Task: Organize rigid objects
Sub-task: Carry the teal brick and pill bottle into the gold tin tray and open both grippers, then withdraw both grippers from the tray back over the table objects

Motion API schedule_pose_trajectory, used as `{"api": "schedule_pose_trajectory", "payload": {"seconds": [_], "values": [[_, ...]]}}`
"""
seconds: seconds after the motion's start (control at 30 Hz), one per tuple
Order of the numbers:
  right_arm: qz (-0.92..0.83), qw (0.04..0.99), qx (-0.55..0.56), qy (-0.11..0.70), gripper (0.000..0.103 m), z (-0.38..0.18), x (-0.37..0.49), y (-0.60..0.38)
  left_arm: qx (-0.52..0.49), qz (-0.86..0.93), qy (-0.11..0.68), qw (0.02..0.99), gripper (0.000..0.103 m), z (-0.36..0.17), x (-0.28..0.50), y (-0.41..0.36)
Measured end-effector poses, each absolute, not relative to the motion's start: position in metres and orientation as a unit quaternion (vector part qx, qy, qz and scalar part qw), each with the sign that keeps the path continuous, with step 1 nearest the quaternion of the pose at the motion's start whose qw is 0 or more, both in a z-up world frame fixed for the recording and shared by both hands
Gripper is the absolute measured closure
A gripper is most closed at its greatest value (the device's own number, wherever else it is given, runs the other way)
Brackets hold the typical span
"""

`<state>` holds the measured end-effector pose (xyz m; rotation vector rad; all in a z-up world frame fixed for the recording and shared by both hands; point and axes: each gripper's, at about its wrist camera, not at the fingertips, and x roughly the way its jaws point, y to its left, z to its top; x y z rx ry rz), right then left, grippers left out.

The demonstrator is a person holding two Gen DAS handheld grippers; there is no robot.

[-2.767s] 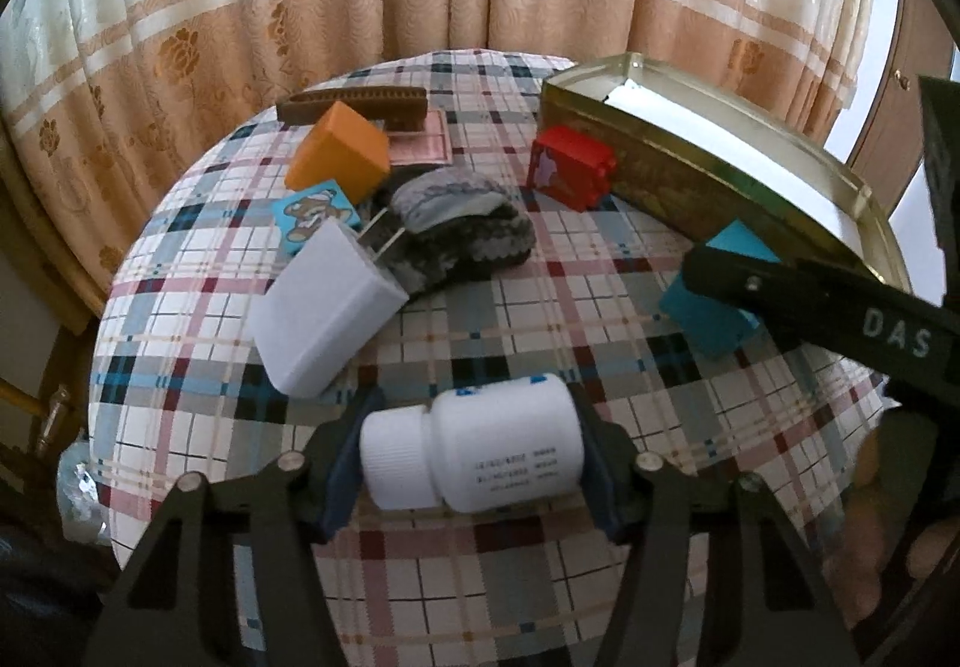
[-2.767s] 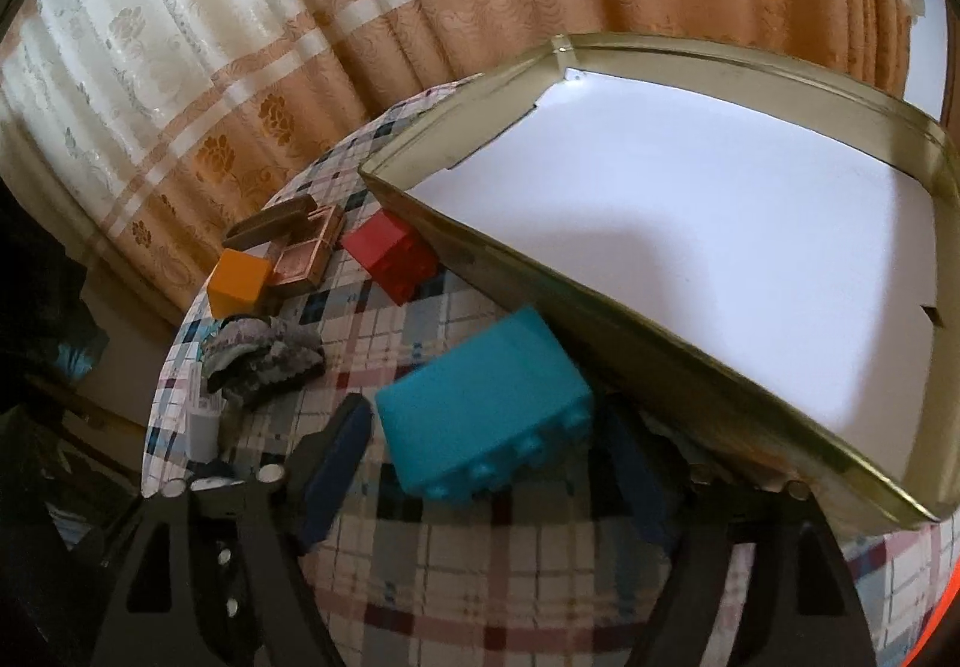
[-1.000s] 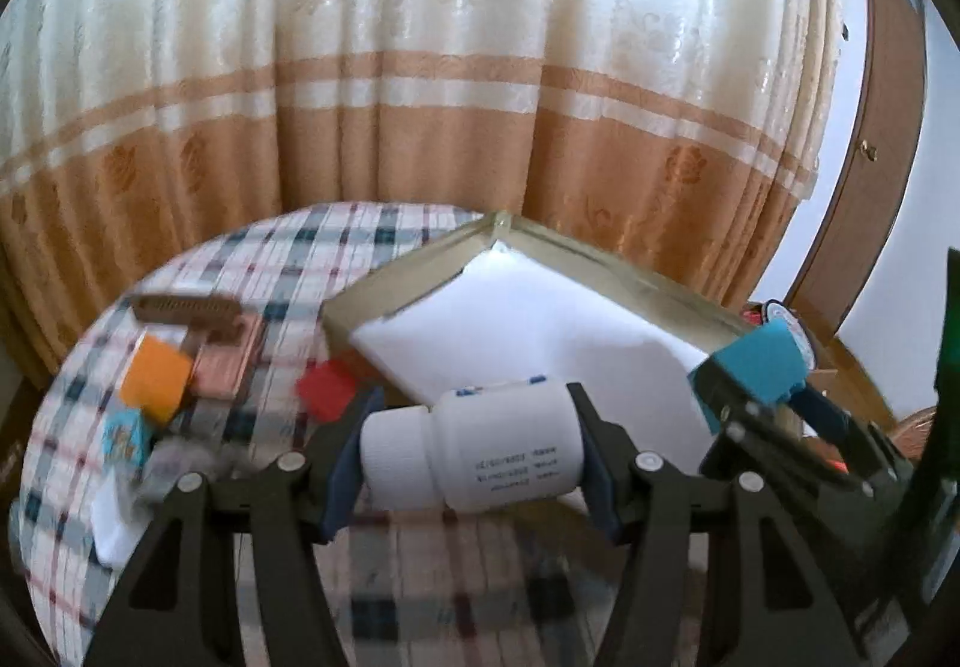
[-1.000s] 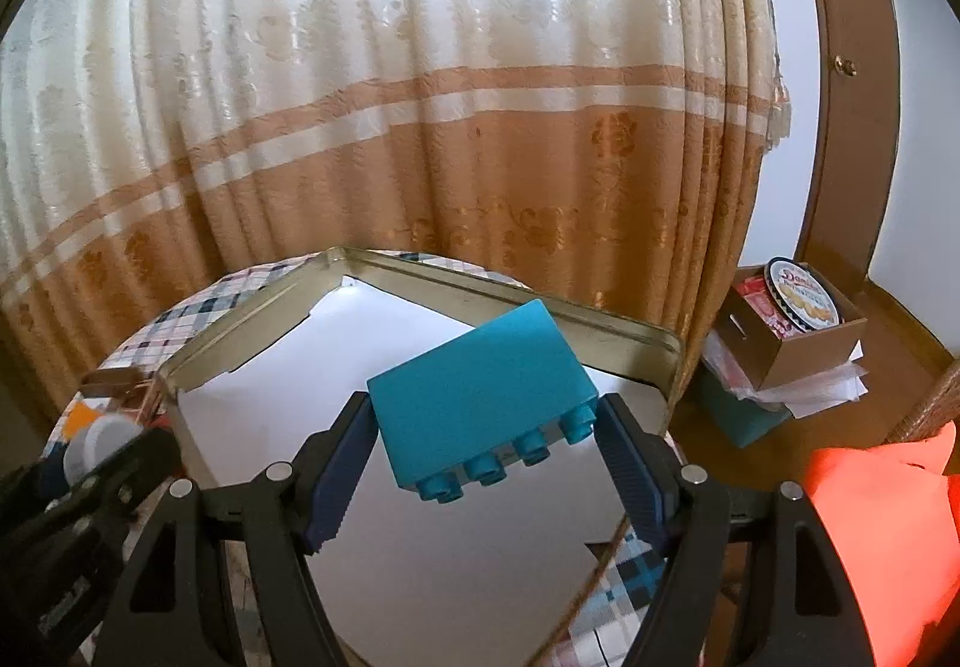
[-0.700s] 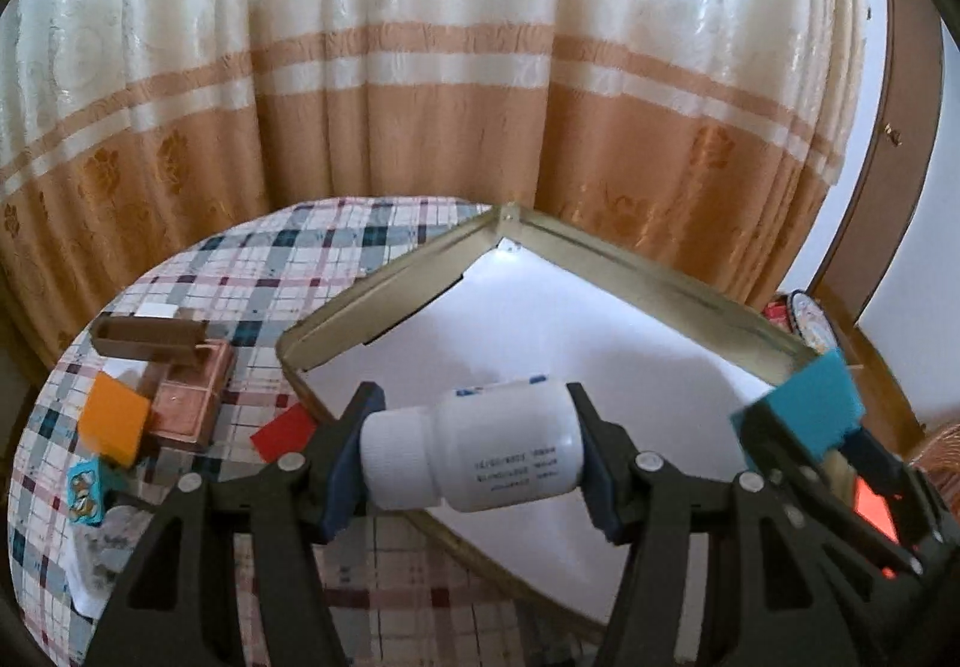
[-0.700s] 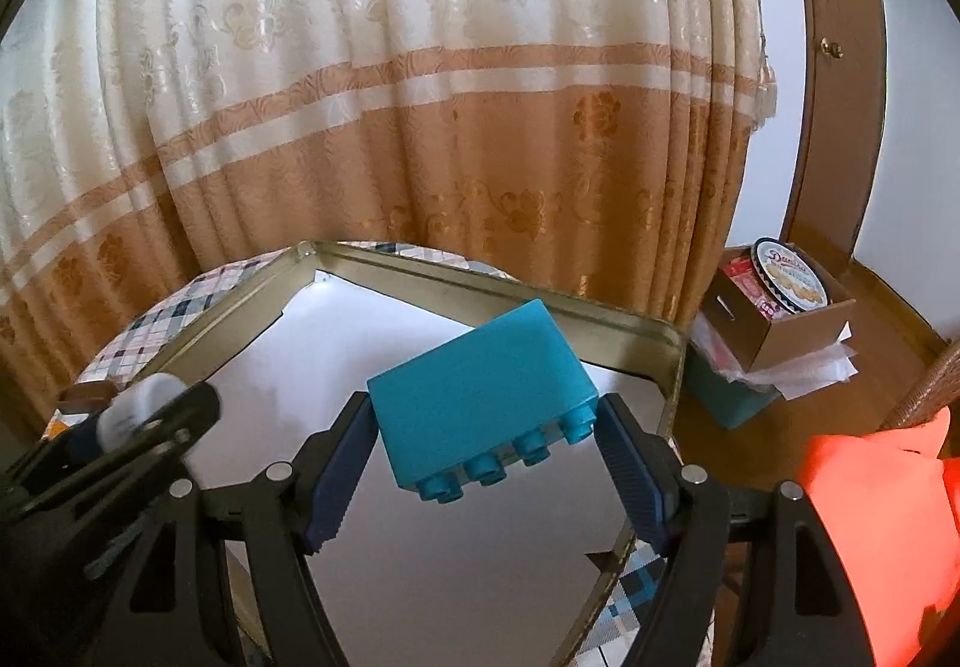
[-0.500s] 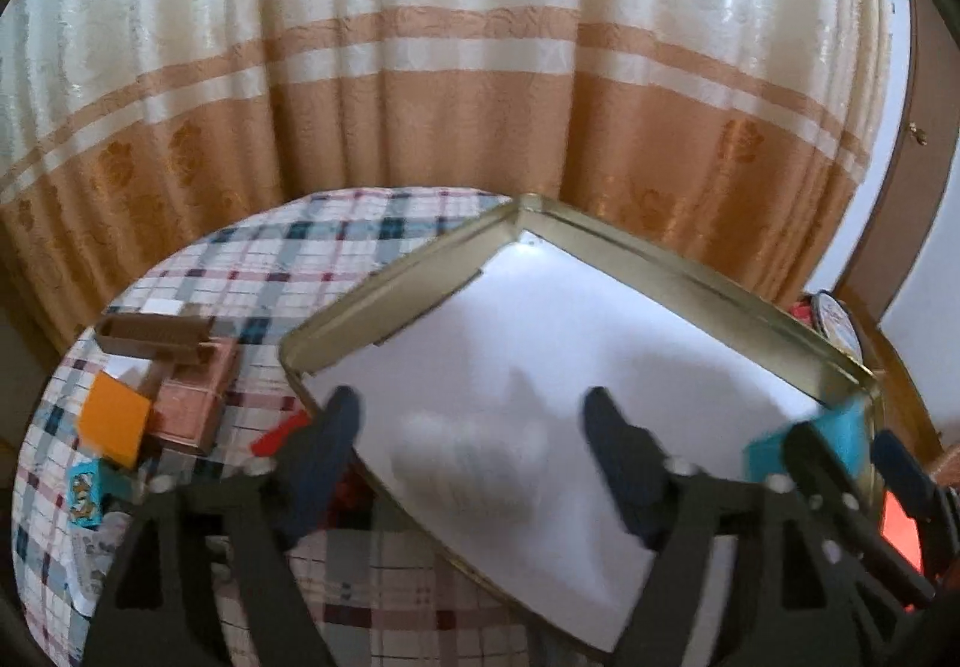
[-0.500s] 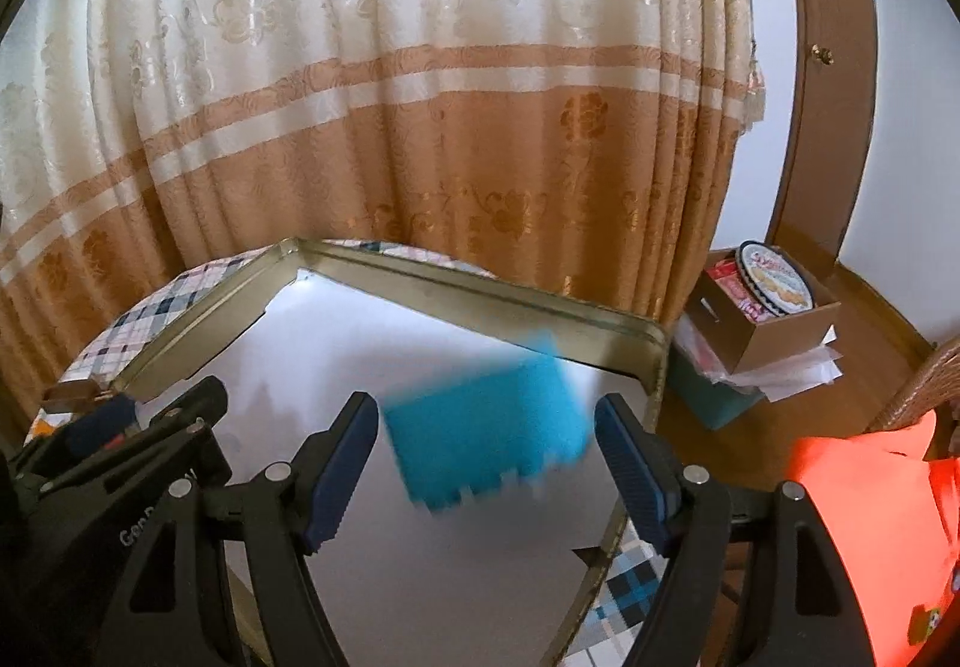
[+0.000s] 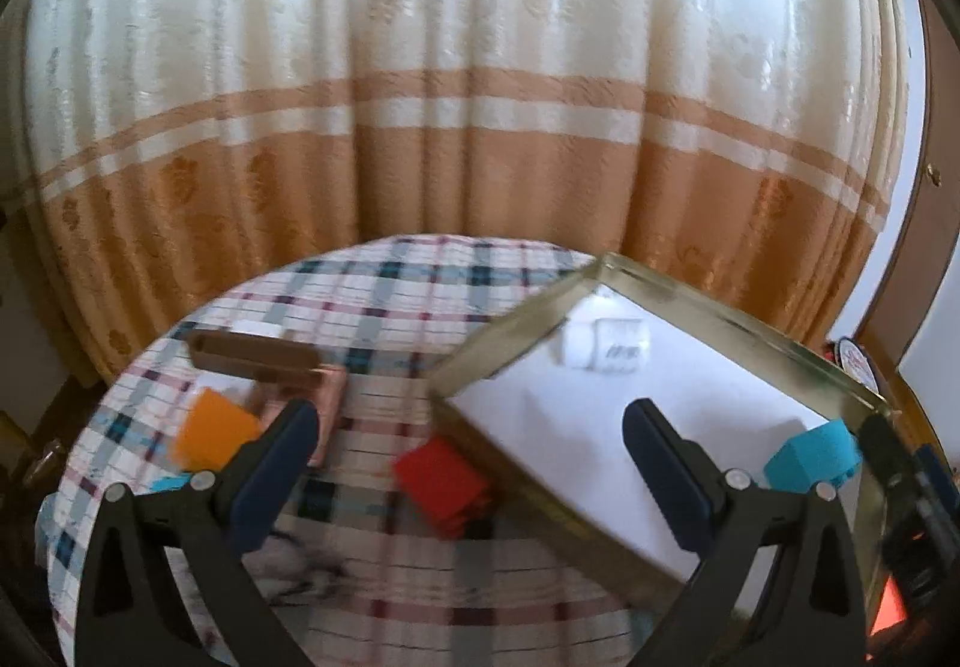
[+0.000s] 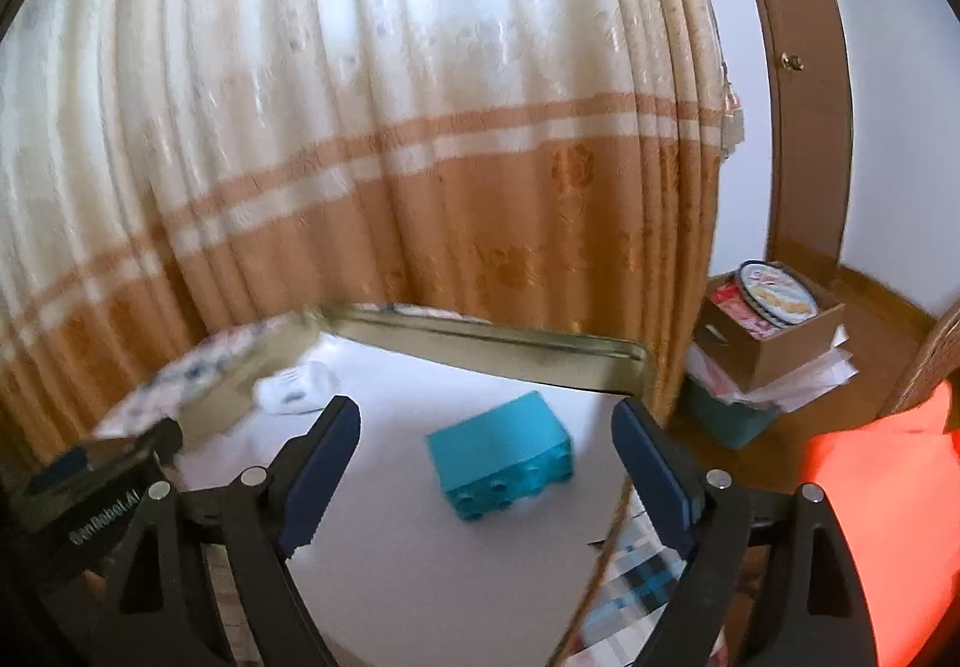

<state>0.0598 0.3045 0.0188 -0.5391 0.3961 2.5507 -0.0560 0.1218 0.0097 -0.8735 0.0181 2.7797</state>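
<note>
My left gripper (image 9: 468, 427) hangs above the table with its jaws opening and nothing between them. The white bottle (image 9: 606, 352) lies on its side in the far corner of the gold tin tray (image 9: 498, 343), also seen as the blurred bottle (image 10: 297, 388). My right gripper (image 10: 486, 424) is above the tray (image 10: 492, 334), its jaws opening. The teal block (image 10: 498, 454) lies free on the tray's white floor beyond the fingers, untouched. In the left wrist view the teal block (image 9: 813, 454) sits at the tray's right end.
On the checked tablecloth left of the tray lie a red block (image 9: 441, 478), an orange block (image 9: 213, 433), a brown bar (image 9: 252, 358) and a copper-coloured box (image 9: 327, 397). A curtain hangs behind. A cardboard box (image 10: 774, 331) stands on the floor at right.
Both grippers have opened. The white bottle left the left jaws and lies in the tray. The teal block dropped from the right jaws onto the tray floor. The left gripper drew back leftward.
</note>
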Motion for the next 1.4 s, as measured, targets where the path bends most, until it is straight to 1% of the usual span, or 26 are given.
{"api": "schedule_pose_trajectory", "payload": {"seconds": [0.1, 0.27, 0.5, 0.57, 0.63, 0.7, 0.8, 0.93, 1.07, 1.17, 1.27, 1.4], "values": [[0.948, 0.226, -0.162, 0.155, 0.015, 0.022, 0.068, 0.289, -0.276, 0.957, -0.002, 0.090, 0.000, 0.013, -0.048, 0.099], [0.968, 0.206, -0.086, 0.113, 0.015, 0.034, 0.071, 0.247, -0.219, 0.975, 0.022, 0.041, 0.000, 0.021, -0.035, 0.068], [0.978, 0.194, -0.073, 0.038, 0.015, 0.032, 0.049, 0.195, -0.191, 0.981, 0.037, 0.007, 0.000, 0.012, -0.025, 0.037], [0.978, 0.199, -0.067, 0.016, 0.015, 0.034, 0.052, 0.185, -0.198, 0.980, 0.030, 0.001, 0.000, 0.007, -0.024, 0.029], [0.979, 0.195, -0.059, 0.017, 0.015, 0.034, 0.055, 0.180, -0.206, 0.979, 0.001, 0.002, 0.000, 0.006, -0.023, 0.017], [0.980, 0.188, -0.066, 0.033, 0.015, 0.034, 0.056, 0.179, -0.195, 0.981, -0.011, -0.004, 0.001, 0.007, -0.018, 0.011], [0.977, 0.201, -0.074, 0.021, 0.015, 0.033, 0.055, 0.173, -0.178, 0.984, -0.004, -0.014, 0.000, 0.008, -0.010, 0.006], [0.978, 0.189, -0.085, 0.016, 0.015, 0.031, 0.050, 0.164, -0.176, 0.984, -0.014, -0.020, 0.000, 0.009, -0.006, -0.004], [0.981, 0.163, -0.100, 0.008, 0.015, 0.029, 0.044, 0.153, -0.192, 0.981, -0.024, -0.026, 0.000, 0.007, -0.009, -0.013], [0.981, 0.139, -0.132, 0.014, 0.015, 0.023, 0.035, 0.150, -0.213, 0.976, -0.029, -0.029, 0.001, 0.003, -0.012, -0.018], [0.978, 0.137, -0.152, 0.028, 0.015, 0.020, 0.030, 0.155, -0.220, 0.975, -0.032, -0.023, 0.000, 0.000, -0.010, -0.019], [0.979, 0.127, -0.156, 0.018, 0.015, 0.018, 0.030, 0.149, -0.229, 0.973, -0.025, -0.022, 0.000, -0.002, -0.011, -0.018]]}}
